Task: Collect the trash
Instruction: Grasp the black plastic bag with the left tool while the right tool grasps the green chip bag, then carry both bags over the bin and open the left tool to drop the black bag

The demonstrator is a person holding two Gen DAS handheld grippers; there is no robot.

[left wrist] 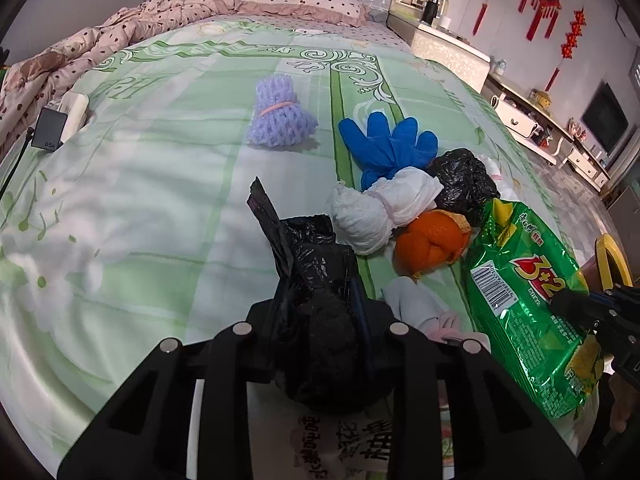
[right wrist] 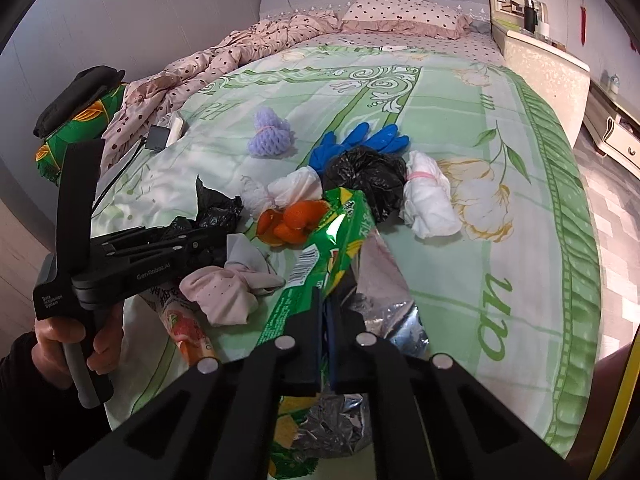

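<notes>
Trash lies heaped on a green-patterned bed sheet (left wrist: 160,200). My left gripper (left wrist: 320,308) is shut on a crumpled black plastic bag (left wrist: 308,256), which bulges up between the jaws. In the right wrist view the left gripper (right wrist: 208,244) comes in from the left with that black bag (right wrist: 216,208) in it. My right gripper (right wrist: 326,312) is shut on the edge of a green snack wrapper (right wrist: 340,240); this wrapper (left wrist: 516,280) lies at the right in the left wrist view. Around them lie orange peel (left wrist: 432,240), a white bag (left wrist: 380,212), a second black bag (left wrist: 464,180) and a blue glove (left wrist: 392,144).
A purple foam net (left wrist: 280,116) lies farther up the bed. A charger and power strip (left wrist: 52,128) sit at the left edge by a pink quilt (left wrist: 80,52). A pink cloth (right wrist: 228,292) and a strawberry-print wrapper (right wrist: 188,332) lie near a hand (right wrist: 80,344). A nightstand (right wrist: 544,64) stands at the right.
</notes>
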